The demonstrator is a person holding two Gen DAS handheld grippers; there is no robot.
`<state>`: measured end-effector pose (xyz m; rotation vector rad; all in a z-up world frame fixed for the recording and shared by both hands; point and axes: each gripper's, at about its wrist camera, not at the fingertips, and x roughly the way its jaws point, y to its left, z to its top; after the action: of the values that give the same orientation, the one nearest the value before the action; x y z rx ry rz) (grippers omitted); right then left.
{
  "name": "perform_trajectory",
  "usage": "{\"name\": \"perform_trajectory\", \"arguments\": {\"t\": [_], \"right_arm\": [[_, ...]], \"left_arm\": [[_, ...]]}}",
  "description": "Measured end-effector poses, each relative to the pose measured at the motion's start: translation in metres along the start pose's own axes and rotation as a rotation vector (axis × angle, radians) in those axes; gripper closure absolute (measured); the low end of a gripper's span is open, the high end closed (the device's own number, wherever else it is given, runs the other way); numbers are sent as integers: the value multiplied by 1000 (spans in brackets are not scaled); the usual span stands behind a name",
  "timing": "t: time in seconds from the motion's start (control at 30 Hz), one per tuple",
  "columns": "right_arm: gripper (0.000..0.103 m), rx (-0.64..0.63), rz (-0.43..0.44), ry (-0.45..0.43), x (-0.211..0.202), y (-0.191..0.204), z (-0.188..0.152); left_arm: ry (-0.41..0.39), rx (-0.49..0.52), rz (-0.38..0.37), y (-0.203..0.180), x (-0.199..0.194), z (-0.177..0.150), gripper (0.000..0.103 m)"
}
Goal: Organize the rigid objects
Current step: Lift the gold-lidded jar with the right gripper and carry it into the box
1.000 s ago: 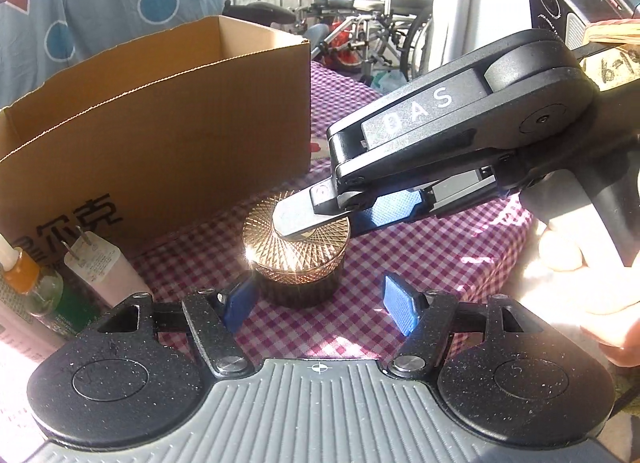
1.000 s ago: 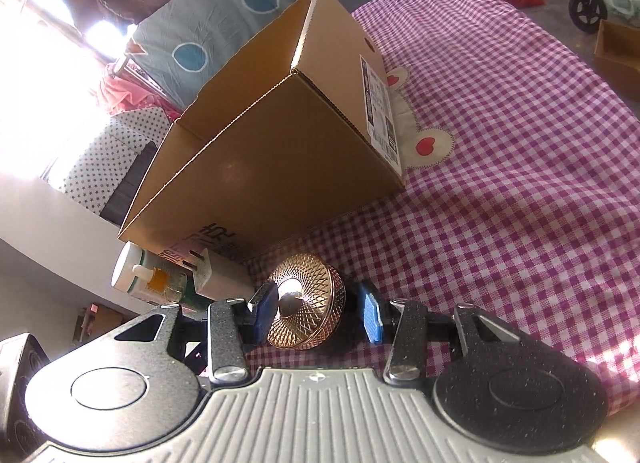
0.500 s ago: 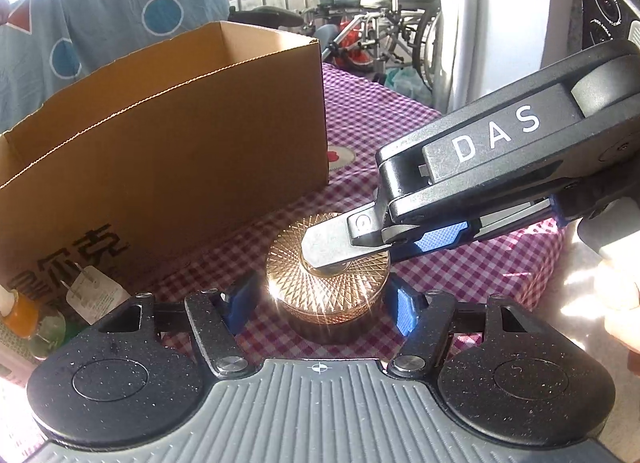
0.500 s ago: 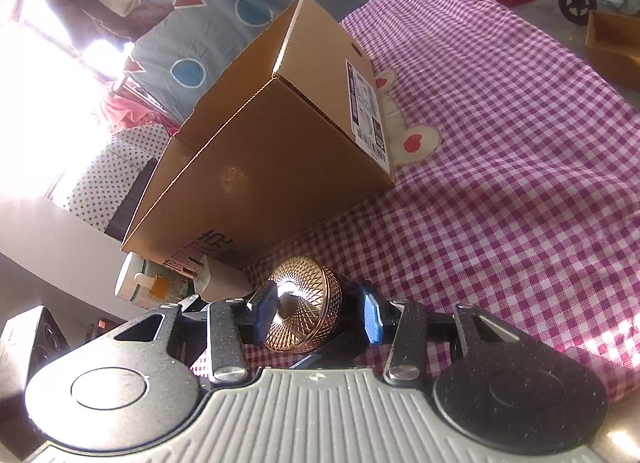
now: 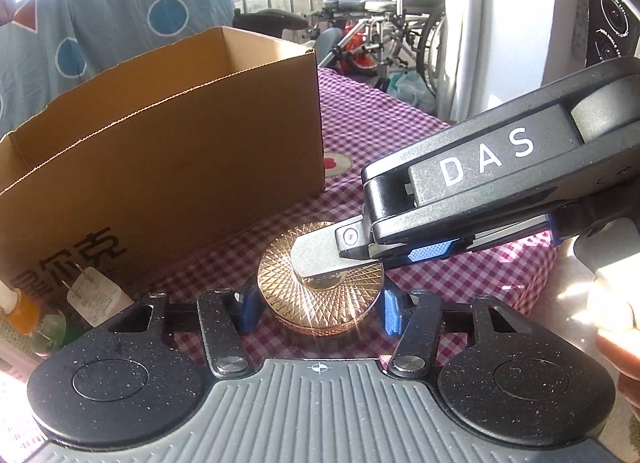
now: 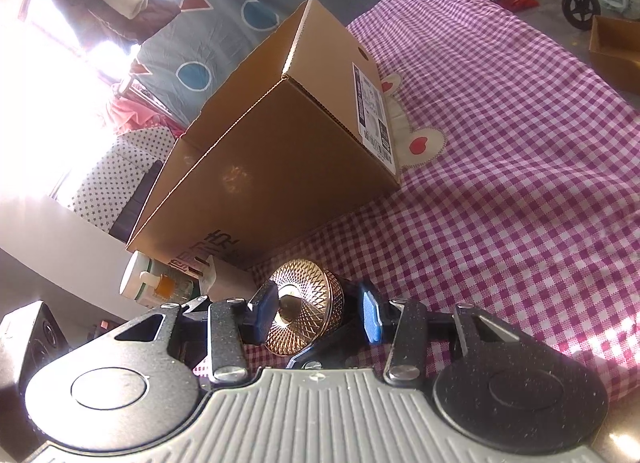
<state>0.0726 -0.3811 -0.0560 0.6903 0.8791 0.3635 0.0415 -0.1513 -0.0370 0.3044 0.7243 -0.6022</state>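
Round gold jar with diamond-cut faceted lid (image 5: 320,295) stands upright on the purple-and-white checked cloth (image 5: 400,131) of the worktop. Left gripper (image 5: 318,309): jaws have just been closing, blue pads (image 5: 391,313) flanking the jar at either side; contact cannot be confirmed. Right gripper (image 5: 332,259) enters from the right, one grey finger (image 5: 316,259) lying over the lid's centre knob. Open brown cardboard box (image 5: 180,159) stands just behind. White plug adapter (image 5: 94,293) and bottles (image 5: 24,323) lie at far left.
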Motion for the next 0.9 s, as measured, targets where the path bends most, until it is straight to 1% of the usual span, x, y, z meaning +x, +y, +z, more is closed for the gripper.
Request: {"name": "perform_trajectory", "arguments": {"t": [0.07,0.2,0.3,0.43,0.5,0.57,0.7,0.8,0.9], "right_arm": [[56,-10,-4,-8,-5,5,0],[56,-50,-4,-40,-19,24,3],[56,-111,3,-74,-33,50,12],[56,-203,24,-108,-43,88,32],[56,-236,40,-117,-45,103,45],[56,-266,59,-114,-41,119,63],[56,-286,88,-57,-16,137,101],[56,-262,100,24,15,141,131],[56,-228,96,120,53,137,155]], "left_arm": [[-9,-4,2,-1,-5,1,47],[-57,-3,22,-2,-24,8,47],[-106,-13,40,3,-44,20,47],[-158,-26,69,19,-69,45,47],[-173,-32,80,30,-76,61,47],[-172,-40,89,42,-79,76,47],[-122,-70,103,72,-69,108,47],[-44,-91,108,94,-48,124,47],[59,-148,88,119,-22,129,47]]}}
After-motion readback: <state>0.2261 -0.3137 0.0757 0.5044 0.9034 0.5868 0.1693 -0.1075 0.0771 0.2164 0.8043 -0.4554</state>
